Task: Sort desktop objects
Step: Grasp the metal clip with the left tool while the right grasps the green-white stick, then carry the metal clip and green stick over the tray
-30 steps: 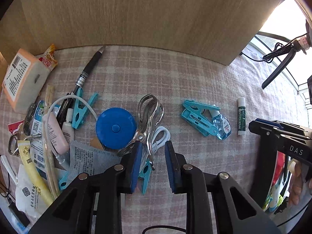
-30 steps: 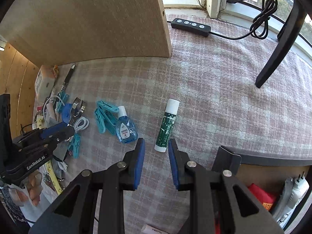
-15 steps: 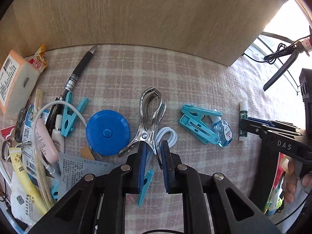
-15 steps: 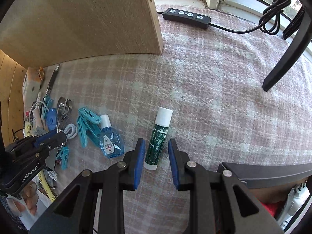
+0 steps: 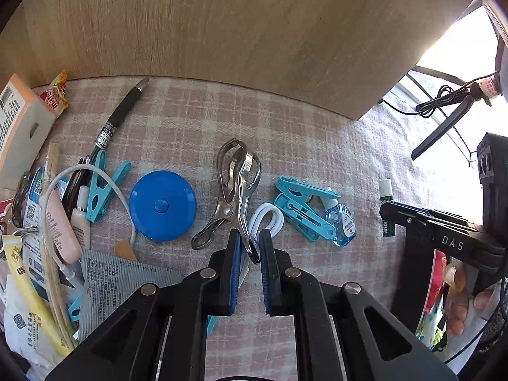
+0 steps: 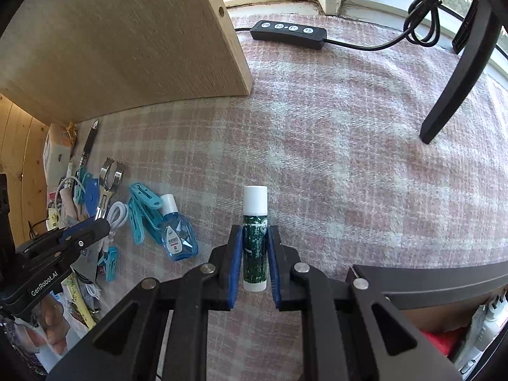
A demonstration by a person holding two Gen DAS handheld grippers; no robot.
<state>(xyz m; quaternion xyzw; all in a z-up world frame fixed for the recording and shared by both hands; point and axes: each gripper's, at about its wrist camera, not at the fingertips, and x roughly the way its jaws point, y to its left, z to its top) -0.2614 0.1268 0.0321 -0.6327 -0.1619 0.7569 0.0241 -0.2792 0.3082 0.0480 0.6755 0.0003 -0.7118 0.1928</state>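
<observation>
On the checked cloth lies a metal hole punch (image 5: 238,184) beside a looped white cable (image 5: 268,216). My left gripper (image 5: 250,241) points down over them, jaws closing; the punch's lower handle tip sits between the pads with a thin gap on each side. A green stick with a white cap (image 6: 255,200) lies further right. My right gripper (image 6: 255,235) is closing around its green body, and both pads touch it. The right gripper (image 5: 385,209) also shows in the left wrist view, over the stick (image 5: 385,189).
A blue round tape measure (image 5: 162,205), turquoise clips (image 5: 301,209), a small blue bottle (image 5: 343,222), a pen (image 5: 117,120) and several packets crowd the left. A wooden panel (image 6: 127,47) stands behind. A black controller (image 6: 287,33) and a dark-rimmed box (image 6: 428,273) are at the right.
Both grippers narrowed. The left one came down around the punch's handle tip. The right one slid forward until the green stick lay between its pads, then closed on it.
</observation>
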